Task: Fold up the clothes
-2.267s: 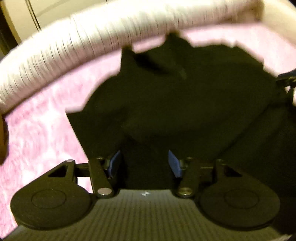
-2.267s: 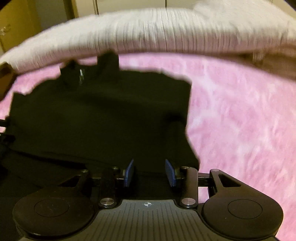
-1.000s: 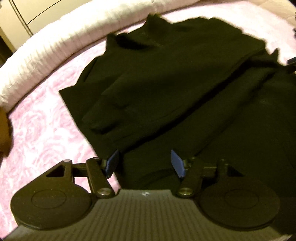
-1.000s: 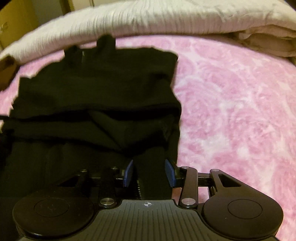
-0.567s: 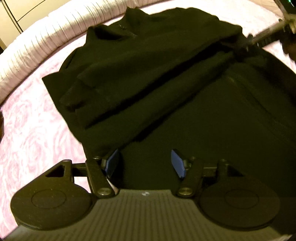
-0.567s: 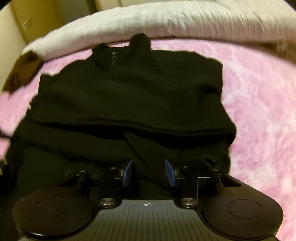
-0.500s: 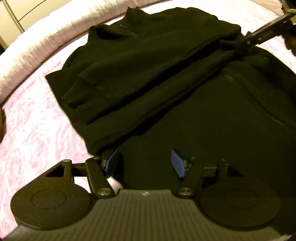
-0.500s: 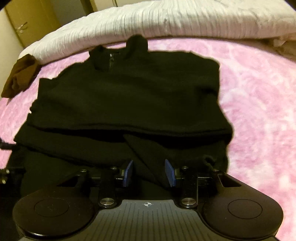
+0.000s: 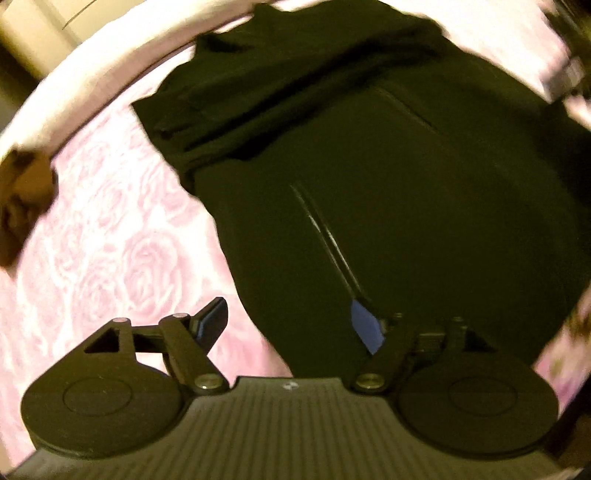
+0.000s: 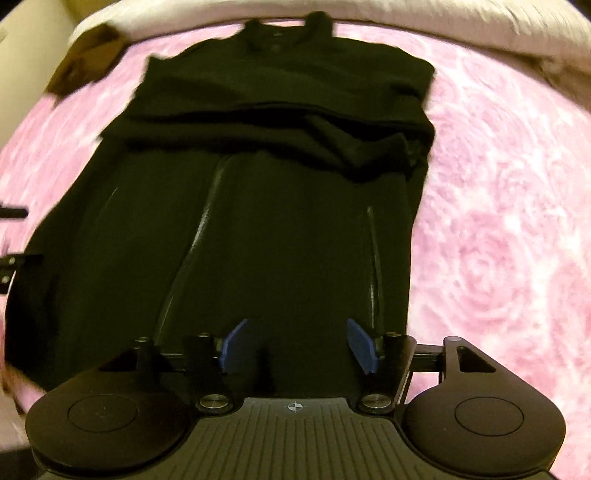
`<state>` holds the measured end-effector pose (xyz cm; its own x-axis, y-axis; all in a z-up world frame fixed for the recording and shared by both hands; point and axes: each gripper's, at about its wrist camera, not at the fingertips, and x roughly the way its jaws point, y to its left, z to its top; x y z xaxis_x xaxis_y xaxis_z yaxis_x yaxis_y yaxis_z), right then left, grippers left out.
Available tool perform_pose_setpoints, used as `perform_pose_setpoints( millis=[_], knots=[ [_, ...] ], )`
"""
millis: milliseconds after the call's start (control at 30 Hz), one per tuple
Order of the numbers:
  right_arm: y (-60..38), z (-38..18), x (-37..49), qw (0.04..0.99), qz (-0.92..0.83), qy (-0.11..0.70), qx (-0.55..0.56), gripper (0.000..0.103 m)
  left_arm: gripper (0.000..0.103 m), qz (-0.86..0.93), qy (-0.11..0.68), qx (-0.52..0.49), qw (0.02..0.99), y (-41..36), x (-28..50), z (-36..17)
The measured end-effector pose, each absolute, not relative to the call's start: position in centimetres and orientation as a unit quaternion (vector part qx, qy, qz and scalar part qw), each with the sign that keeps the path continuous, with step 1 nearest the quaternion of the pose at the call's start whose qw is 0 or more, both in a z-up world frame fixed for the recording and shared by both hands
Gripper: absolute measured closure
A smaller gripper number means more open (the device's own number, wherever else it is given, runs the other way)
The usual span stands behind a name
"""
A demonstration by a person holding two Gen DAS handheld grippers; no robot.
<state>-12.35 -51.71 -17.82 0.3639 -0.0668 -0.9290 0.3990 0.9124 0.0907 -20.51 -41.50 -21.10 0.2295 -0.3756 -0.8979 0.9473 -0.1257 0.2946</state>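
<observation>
My left gripper hangs over the near left edge of the black jacket, jaws spreading, one pad over pink bedspread and the other over cloth, nothing pinched. My right gripper sits above the jacket's near hem toward its right side; its jaws are spreading too, with cloth below but no pad pressing on it. So both tools are wide and empty.

The jacket lies flat near the middle of the bed. Its collar points to the far edge, where the white quilt runs along the bed, and its hem points to the near edge, toward me. The long axis therefore runs near to far. The sleeves look already folded across the chest as a band, with a bunched bit toward the right side.

I judge the next step is folding the hem up to the collar. To do it well I would take the two near corners, one per gripper, catching both layers well in from the edge so they don't slip. I'd lift both corners evenly, carry them straight along the long axis, and lay the hem square to the shoulders without dragging the sleeve band askew. The pictures are blurred, so I would settle before pinching. A brown cloth at the far left corner lies apart from the jacket.
</observation>
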Motion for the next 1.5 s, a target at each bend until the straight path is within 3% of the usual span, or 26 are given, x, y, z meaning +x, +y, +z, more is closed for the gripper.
perform_pose_setpoints(
  millis=[200, 500, 633, 833, 900, 967, 1167, 1333, 1367, 1400, 1433, 1500],
  knots=[
    [-47.6, -16.3, -15.6, 0.828, -0.121, 0.545, 0.047, 0.039, 0.033, -0.638, 0.215, 0.533, 0.513, -37.2, -24.4, -20.7],
    [-39.5, -18.5, -18.7, 0.815, -0.084, 0.571, -0.05, 0.038, 0.033, -0.711, 0.11, 0.588, 0.371, -31.8, -28.5, -24.9],
    [-36.7, -19.7, -19.4, 0.814, -0.052, 0.574, -0.074, 0.035, 0.03, -0.692, 0.069, 0.615, 0.371, -30.9, -29.2, -26.5],
    [-34.4, -22.4, -20.9, 0.814, -0.011, 0.557, -0.167, 0.033, 0.033, -0.626, 0.032, 0.635, 0.451, -32.2, -29.2, -27.1],
    [-34.1, -23.5, -22.1, 0.806, 0.003, 0.548, -0.223, 0.033, 0.041, -0.619, 0.026, 0.644, 0.449, -32.4, -29.7, -27.6],
    [-33.8, -24.5, -23.5, 0.794, 0.018, 0.539, -0.281, 0.033, 0.057, -0.613, 0.03, 0.645, 0.455, -32.4, -30.0, -27.8],
    [-34.0, -27.1, -28.3, 0.771, 0.053, 0.476, -0.42, 0.033, 0.074, -0.595, 0.051, 0.638, 0.487, -32.7, -30.4, -27.7],
    [-36.5, -27.8, -27.9, 0.76, 0.039, 0.462, -0.456, 0.033, 0.081, -0.587, 0.048, 0.642, 0.491, -33.2, -30.7, -27.4],
    [-37.0, -27.8, -27.8, 0.76, 0.046, 0.462, -0.455, 0.036, 0.083, -0.587, 0.047, 0.642, 0.49, -33.3, -30.6, -27.3],
    [-37.5, -27.7, -27.6, 0.759, 0.054, 0.462, -0.455, 0.053, 0.084, -0.588, 0.047, 0.642, 0.49, -33.3, -30.6, -27.0],
    [-38.0, -27.6, -27.4, 0.759, 0.061, 0.462, -0.454, 0.081, 0.087, -0.589, 0.046, 0.641, 0.49, -33.3, -30.5, -26.7],
    [-38.7, -27.0, -27.1, 0.766, 0.063, 0.463, -0.442, 0.097, 0.09, -0.593, 0.046, 0.638, 0.49, -33.0, -30.7, -25.8]
  ],
)
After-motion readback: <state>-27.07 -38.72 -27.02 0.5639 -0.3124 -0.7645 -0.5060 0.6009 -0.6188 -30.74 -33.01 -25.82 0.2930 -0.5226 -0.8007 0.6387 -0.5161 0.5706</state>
